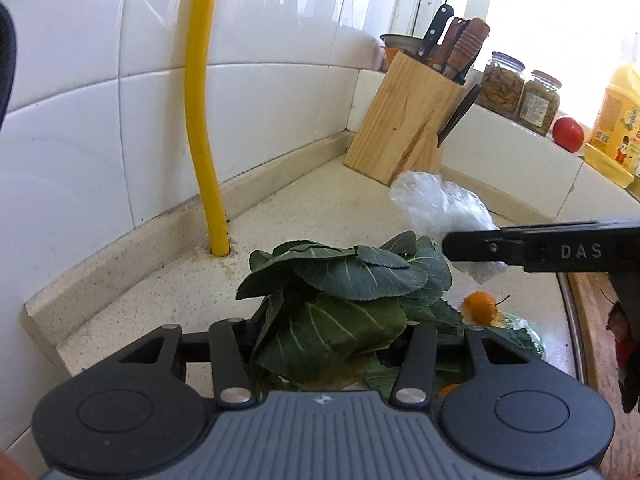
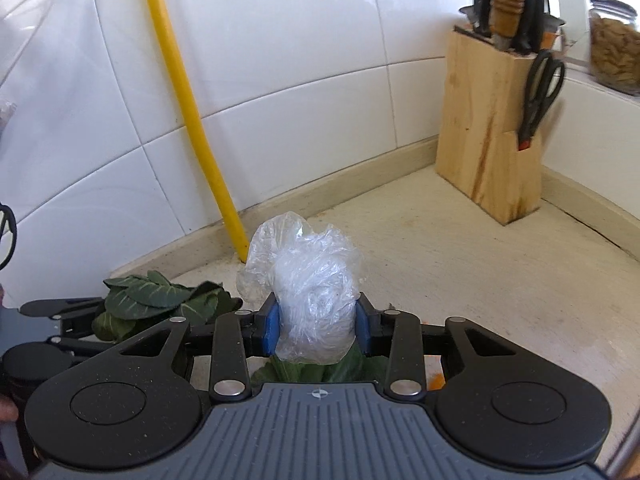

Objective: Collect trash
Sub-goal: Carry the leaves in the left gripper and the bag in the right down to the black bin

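A bunch of dark green leaves (image 1: 332, 304) sits between the fingers of my left gripper (image 1: 324, 338), which is shut on it just above the pale counter (image 1: 304, 208). My right gripper (image 2: 316, 324) is shut on a crumpled clear plastic wrap (image 2: 308, 280), pinched between its blue pads (image 2: 272, 326). In the left wrist view the right gripper (image 1: 460, 248) comes in from the right, holding the plastic wrap (image 1: 440, 204) just above and behind the leaves. The right wrist view shows the left gripper (image 2: 94, 316) at the left with the leaves (image 2: 156, 298). An orange scrap (image 1: 480, 308) lies beside the leaves.
A wooden knife block (image 1: 408, 124) with knives and scissors stands in the back corner. A yellow pipe (image 1: 200, 120) rises from the counter along the white tiled wall. Two glass jars (image 1: 500, 84), a tomato (image 1: 568, 134) and a yellow bottle (image 1: 616, 124) line the window ledge.
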